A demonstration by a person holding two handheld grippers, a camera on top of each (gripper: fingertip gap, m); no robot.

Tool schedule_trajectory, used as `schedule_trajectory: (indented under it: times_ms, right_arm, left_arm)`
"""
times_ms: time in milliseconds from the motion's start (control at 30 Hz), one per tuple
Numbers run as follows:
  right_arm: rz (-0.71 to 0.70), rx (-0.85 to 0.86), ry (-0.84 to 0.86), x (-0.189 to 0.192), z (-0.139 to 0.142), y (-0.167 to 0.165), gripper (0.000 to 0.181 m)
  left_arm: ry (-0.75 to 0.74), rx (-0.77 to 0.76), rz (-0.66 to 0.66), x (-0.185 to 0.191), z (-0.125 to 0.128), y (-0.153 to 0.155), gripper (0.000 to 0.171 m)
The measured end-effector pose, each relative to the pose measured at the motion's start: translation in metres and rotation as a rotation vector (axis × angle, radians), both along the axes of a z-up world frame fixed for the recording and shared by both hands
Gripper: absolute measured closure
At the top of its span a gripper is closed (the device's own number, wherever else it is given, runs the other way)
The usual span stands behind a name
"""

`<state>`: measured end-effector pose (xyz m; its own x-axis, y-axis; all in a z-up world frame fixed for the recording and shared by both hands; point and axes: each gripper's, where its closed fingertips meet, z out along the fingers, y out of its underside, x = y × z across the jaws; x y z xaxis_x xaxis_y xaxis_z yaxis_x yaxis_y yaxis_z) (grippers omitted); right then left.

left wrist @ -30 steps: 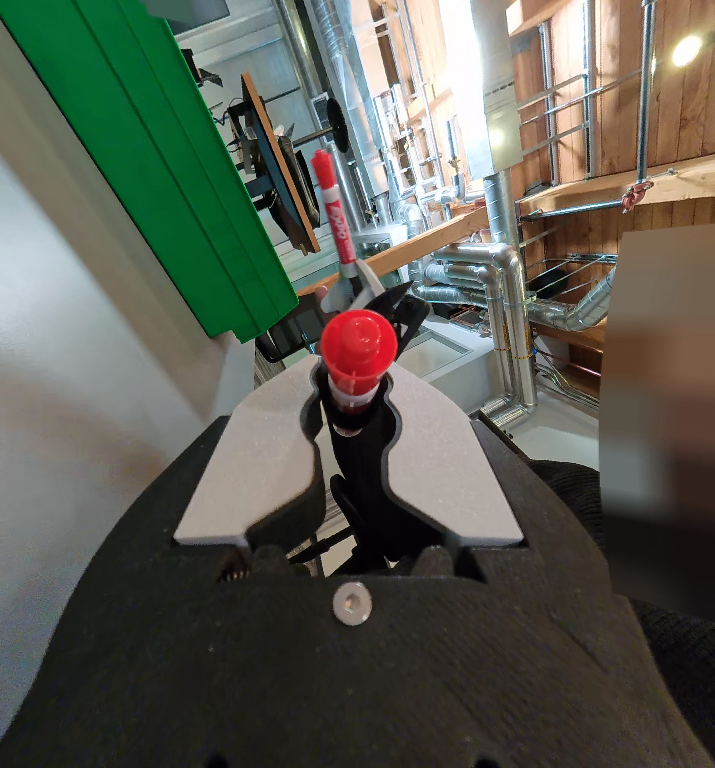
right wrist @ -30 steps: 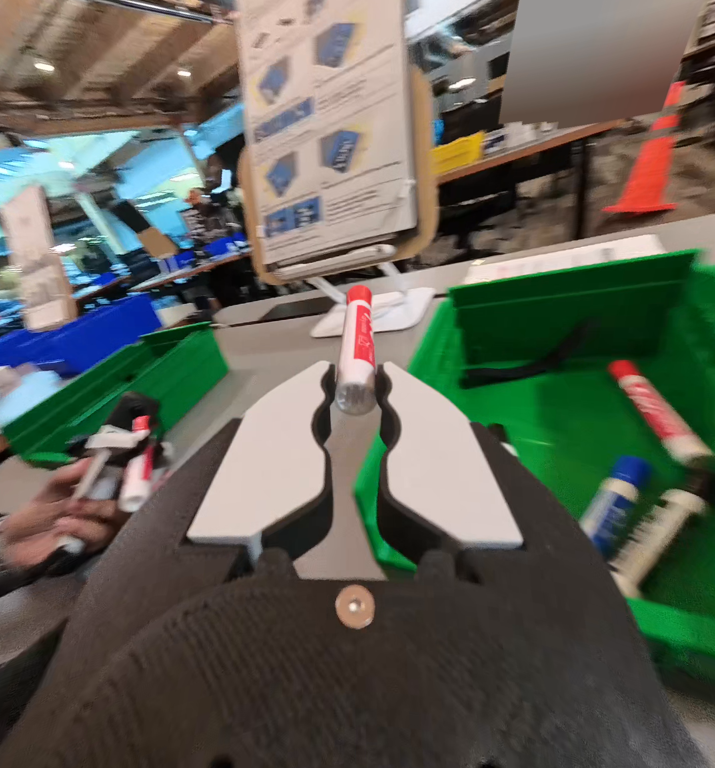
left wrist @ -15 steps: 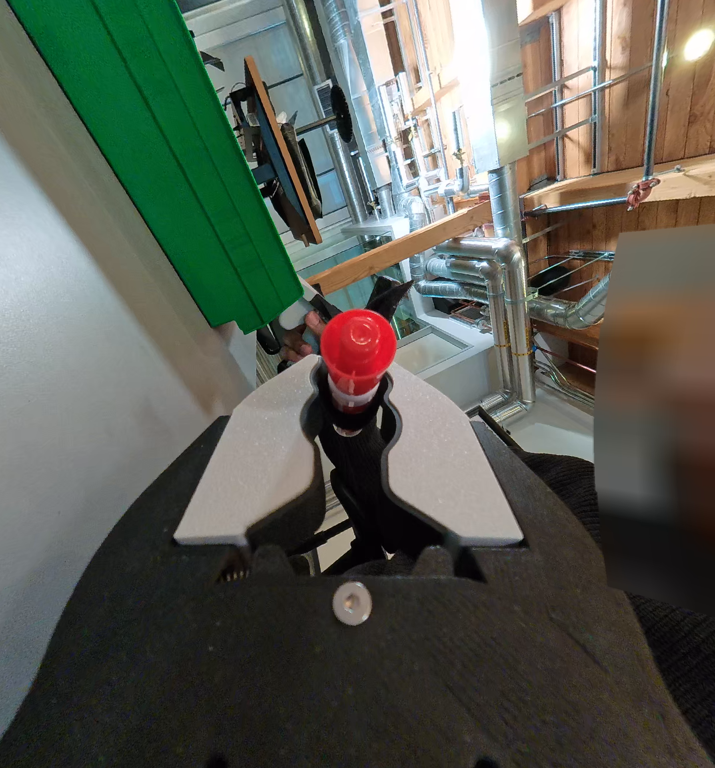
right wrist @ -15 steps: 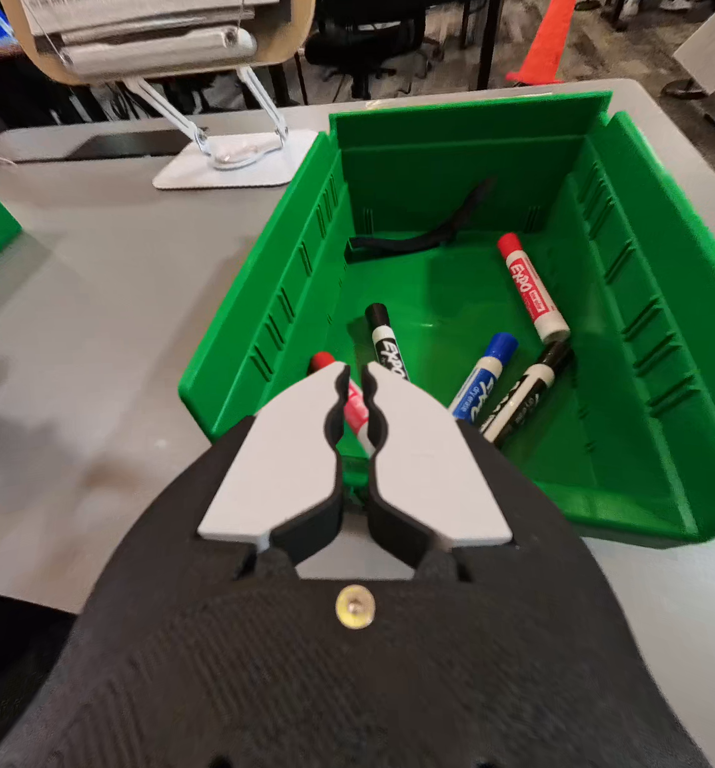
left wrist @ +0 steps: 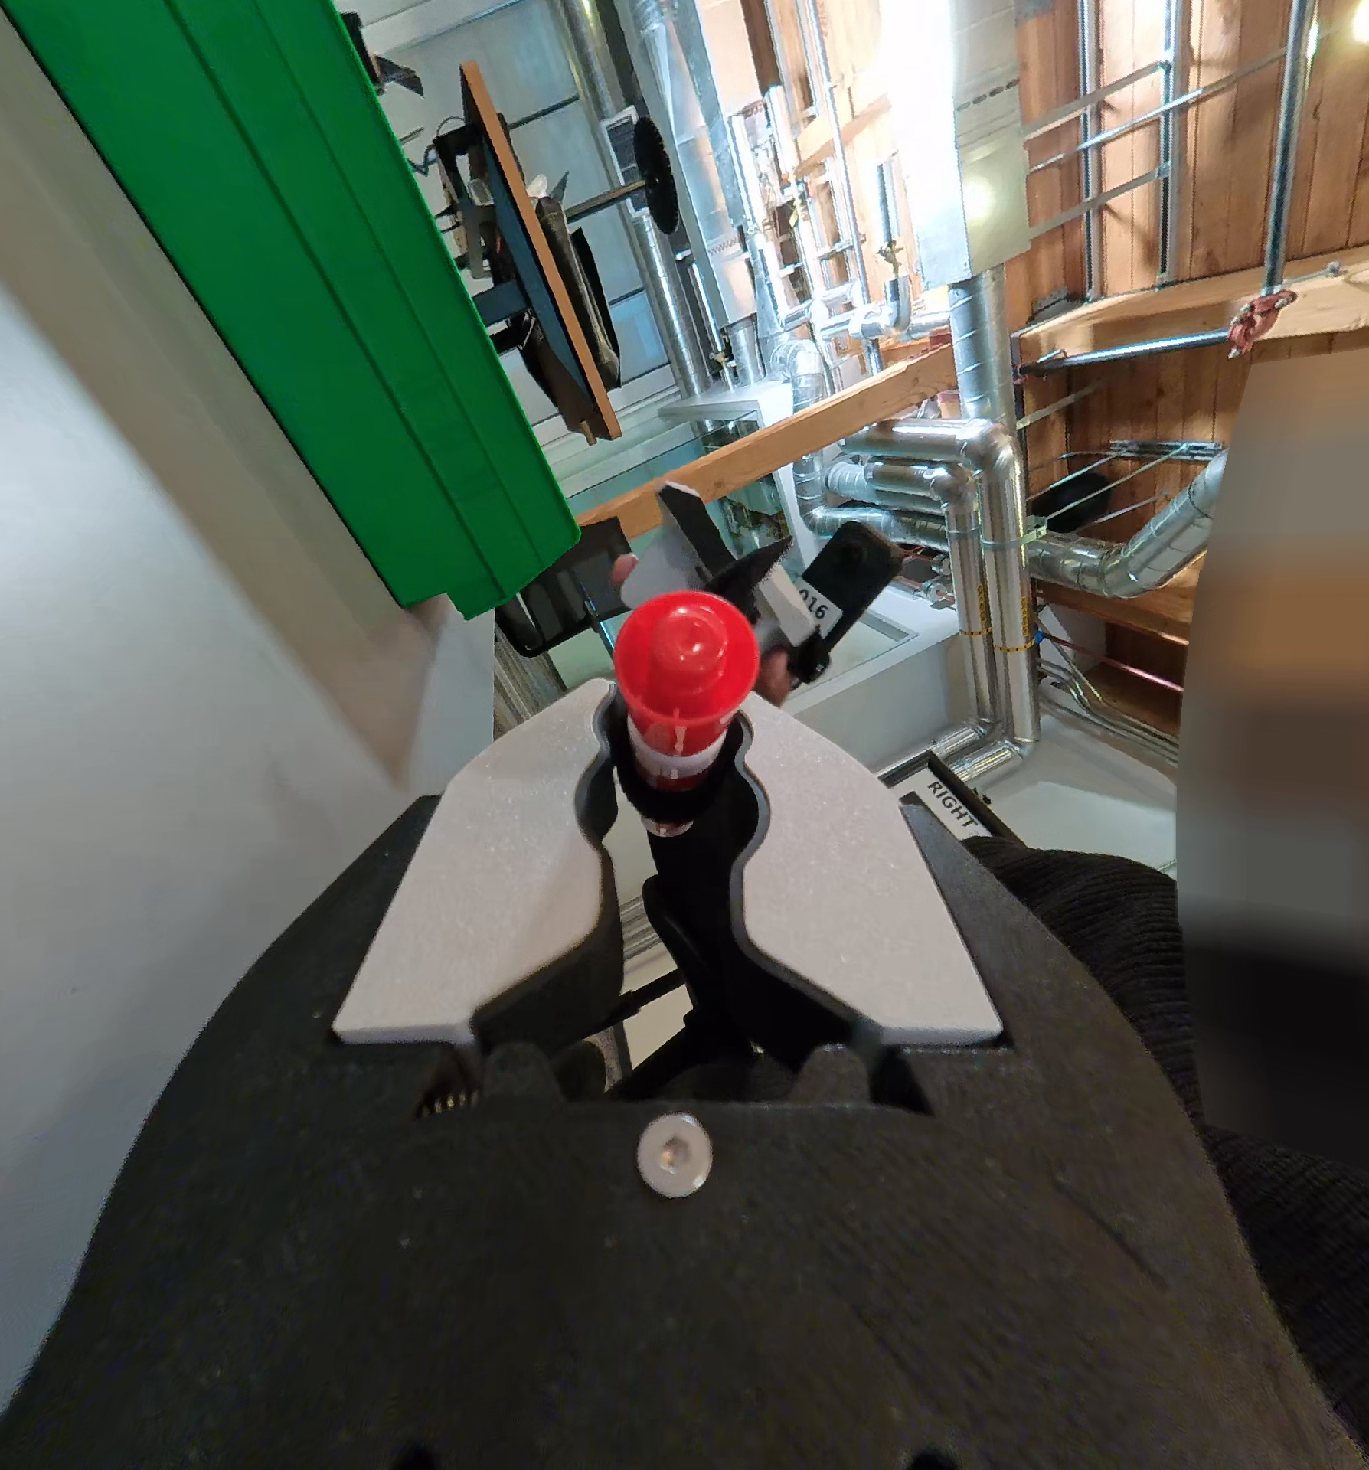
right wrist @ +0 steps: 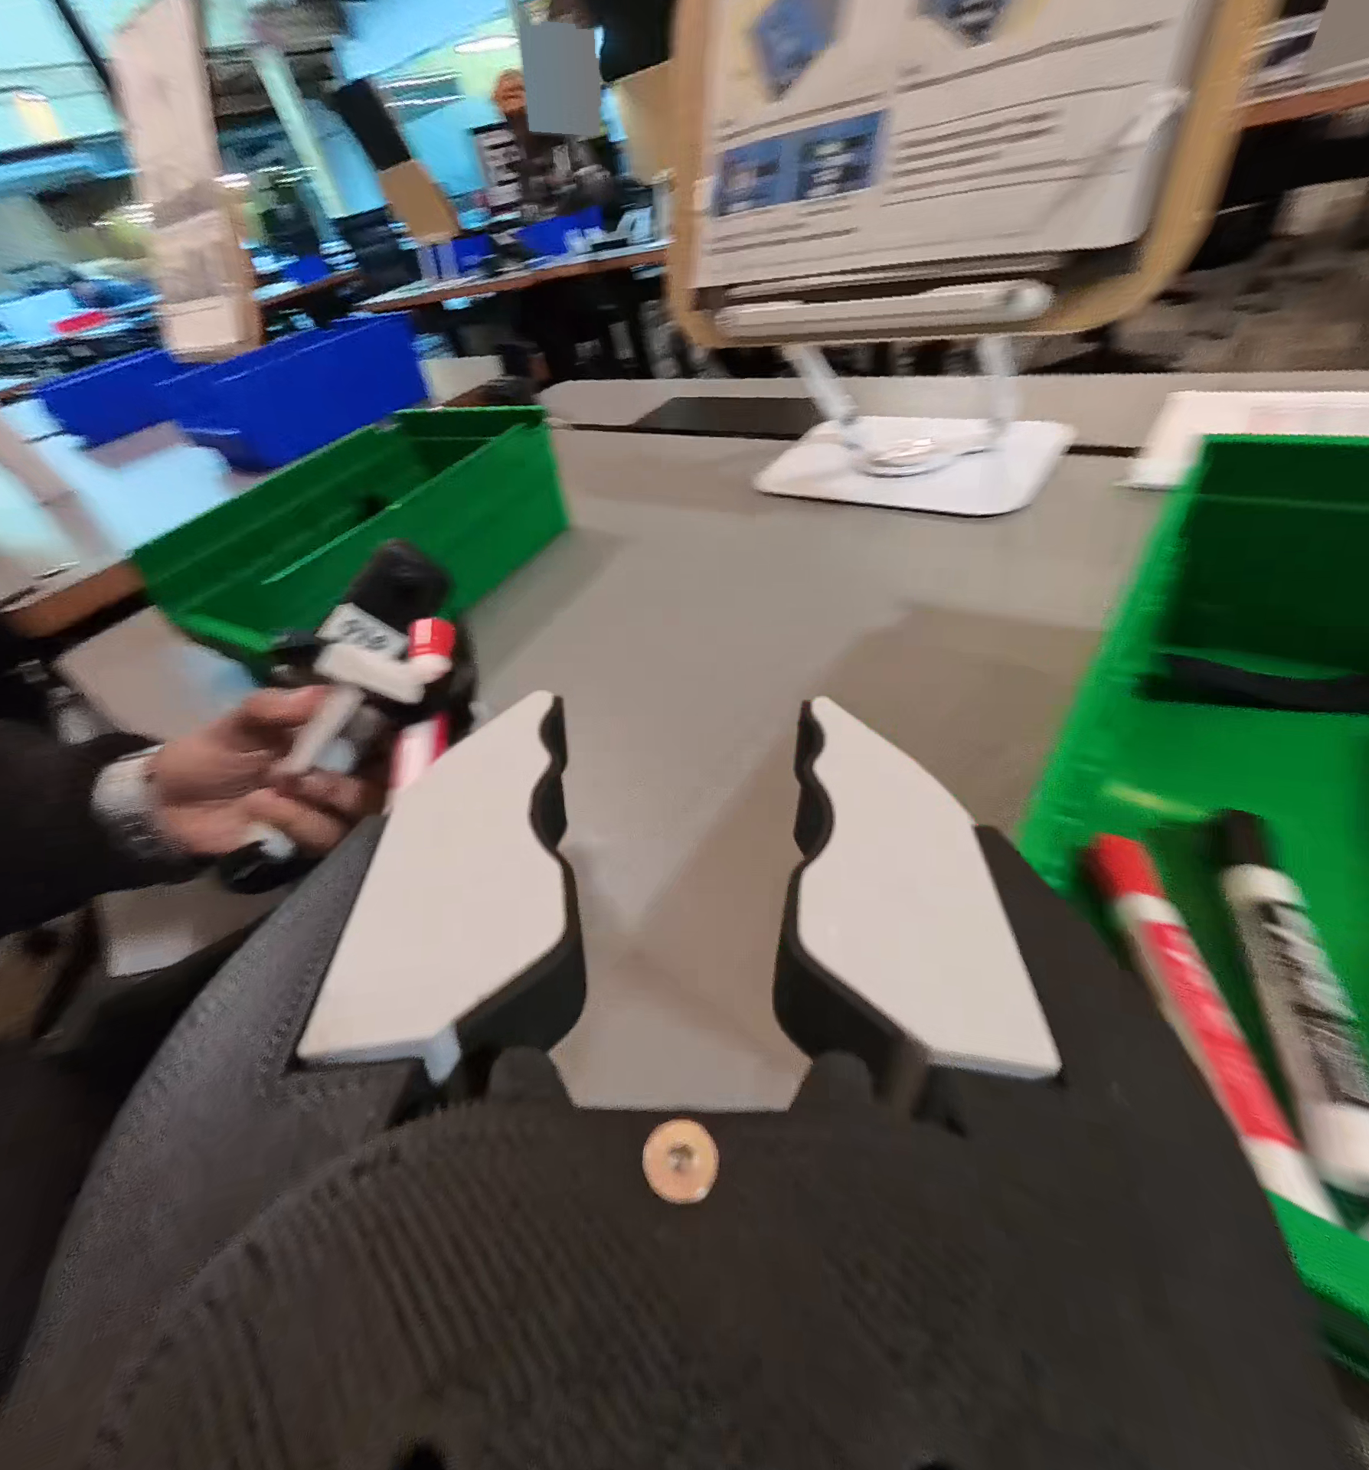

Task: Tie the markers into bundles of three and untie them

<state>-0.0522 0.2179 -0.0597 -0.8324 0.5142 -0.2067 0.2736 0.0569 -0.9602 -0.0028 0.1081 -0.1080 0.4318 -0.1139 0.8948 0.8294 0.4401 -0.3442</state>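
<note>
Red-capped marker (left wrist: 685, 692) sits pinched between the fingers of the left gripper (left wrist: 675, 744), cap end pointing away from the camera, the white band of the barrel just showing at the fingertips. The view is tipped on its side: a green bin (left wrist: 331, 302) runs along the grey table (left wrist: 108, 716) at upper left. Beyond the cap, the other gripper (left wrist: 753, 589) shows farther off, and whether it is open cannot be told from here. Silver pipes (left wrist: 976, 557) and wooden wall boards fill the background, with a blurred patch at right.

Over to the right wrist view: the right gripper (right wrist: 680, 716) has its fingers spread wide with nothing between them, only bare grey table (right wrist: 729, 620) showing in the gap. To the left, a hand (right wrist: 252, 771) holds the left gripper (right wrist: 419, 692), and the red-capped marker (right wrist: 427, 676) stands upright in it. Behind that sits a green bin (right wrist: 395, 517). On the right, a second green bin (right wrist: 1262, 756) holds a red marker (right wrist: 1190, 1002) and a black marker (right wrist: 1294, 994) lying side by side. Ahead, a white stand (right wrist: 920, 461) carries a board with printed sheets (right wrist: 928, 151).
</note>
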Motion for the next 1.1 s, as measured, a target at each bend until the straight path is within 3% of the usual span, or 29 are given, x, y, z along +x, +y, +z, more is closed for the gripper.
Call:
schedule_trajectory:
  times_ms: [167, 267, 367, 500, 633, 933, 1100]
  right_arm:
    - [0.195, 0.051, -0.120, 0.053, -0.029, -0.064, 0.123]
    - [0.252, 0.110, -0.142, 0.069, -0.049, -0.082, 0.123]
    - [0.328, 0.087, -0.202, 0.084, -0.056, -0.092, 0.138]
    - [0.352, 0.108, -0.234, 0.088, -0.065, -0.094, 0.161]
    - [0.359, 0.089, -0.257, 0.084, -0.062, -0.090, 0.161]
    - [0.355, 0.022, -0.286, 0.074, -0.054, -0.078, 0.161]
    - [0.305, -0.060, -0.299, 0.057, -0.039, -0.064, 0.161]
  left_arm:
    - [0.023, 0.003, 0.005, 0.003, 0.006, 0.002, 0.148]
    - [0.029, -0.004, -0.009, 0.007, 0.007, 0.007, 0.148]
    - [0.038, -0.017, -0.032, 0.012, 0.007, 0.014, 0.148]
    - [0.046, -0.028, -0.053, 0.015, 0.007, 0.020, 0.148]
    - [0.043, -0.022, -0.011, 0.009, 0.008, 0.011, 0.147]
    - [0.047, 0.028, 0.200, -0.021, 0.022, -0.048, 0.151]
    - [0.029, 0.047, 0.236, -0.024, 0.021, -0.062, 0.155]
